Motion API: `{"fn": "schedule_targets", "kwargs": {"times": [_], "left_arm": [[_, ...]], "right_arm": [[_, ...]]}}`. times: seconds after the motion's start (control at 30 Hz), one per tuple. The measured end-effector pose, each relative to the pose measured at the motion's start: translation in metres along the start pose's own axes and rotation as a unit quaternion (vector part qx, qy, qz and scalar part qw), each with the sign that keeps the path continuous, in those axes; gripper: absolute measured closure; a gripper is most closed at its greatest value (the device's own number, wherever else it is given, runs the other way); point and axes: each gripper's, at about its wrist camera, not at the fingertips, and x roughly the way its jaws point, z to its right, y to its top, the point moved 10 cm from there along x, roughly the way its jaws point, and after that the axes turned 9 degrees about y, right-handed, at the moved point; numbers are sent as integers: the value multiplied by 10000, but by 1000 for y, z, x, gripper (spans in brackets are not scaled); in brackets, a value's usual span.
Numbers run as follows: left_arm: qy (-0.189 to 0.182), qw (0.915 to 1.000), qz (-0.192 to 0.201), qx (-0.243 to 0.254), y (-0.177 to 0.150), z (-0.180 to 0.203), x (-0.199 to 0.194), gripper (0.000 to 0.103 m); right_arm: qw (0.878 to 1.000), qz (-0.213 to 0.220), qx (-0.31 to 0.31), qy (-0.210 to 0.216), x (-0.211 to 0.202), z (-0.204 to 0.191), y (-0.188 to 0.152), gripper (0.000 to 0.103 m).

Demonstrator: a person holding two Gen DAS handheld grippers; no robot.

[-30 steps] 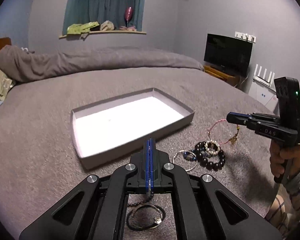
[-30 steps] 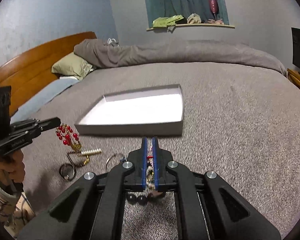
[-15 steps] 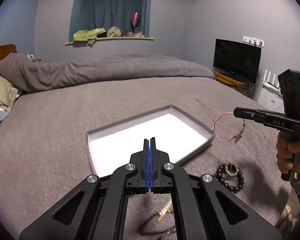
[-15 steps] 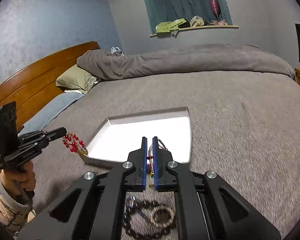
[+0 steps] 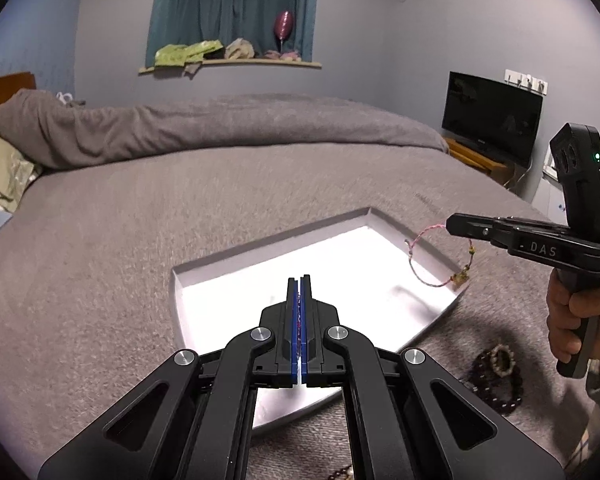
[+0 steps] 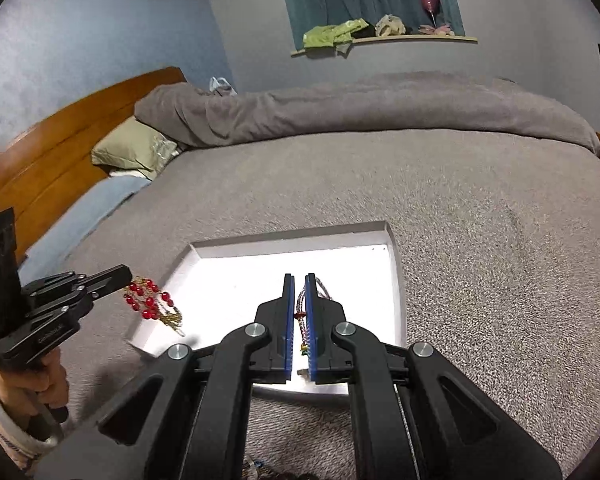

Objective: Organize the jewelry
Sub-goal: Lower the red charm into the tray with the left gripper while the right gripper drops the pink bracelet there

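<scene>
A shallow white tray (image 5: pixel 236 260) (image 6: pixel 284 238) lies on the grey bed. My left gripper (image 5: pixel 299 280) (image 6: pixel 126 272) is shut on a red bead bracelet (image 6: pixel 148 300) with a gold chain, which dangles over the tray's left edge. My right gripper (image 6: pixel 299 278) (image 5: pixel 450 224) is shut on a thin pink string bracelet (image 5: pixel 420 264) with a small gold charm. That loop hangs above the tray's right corner. In the right wrist view the string (image 6: pixel 302 320) shows between the blue pads. The tray's floor looks bare.
Dark bead bracelets (image 5: pixel 496 372) lie on the bedspread near the tray's right corner, below the right hand (image 5: pixel 572 312). A rolled grey duvet (image 6: pixel 340 112) and a pillow (image 6: pixel 132 152) lie at the far side. A television (image 5: pixel 492 120) stands at the right.
Both grippers have lifted off the jewelry pile on the bed and moved forward over the tray, each carrying its bracelet. Both stayed shut.
</scene>
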Motion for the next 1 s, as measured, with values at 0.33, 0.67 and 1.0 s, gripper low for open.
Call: {"fn": "schedule_targets", "kwargs": {"times": [0.33, 0.67, 1.0], "left_arm": [[10, 9987, -490, -146, -40, -8, 38, 102], [-7, 9986, -419, -327, -57, -7, 25, 62], [-46, 9995, -39, -312, -64, 0, -16, 32]], "right_arm": [[9983, -550, -148, -147, 42, 2, -36, 98], [9974, -686, -216, 9, 44, -12, -51, 62], [9995, -146, -274, 6, -7, -16, -55, 56]]}}
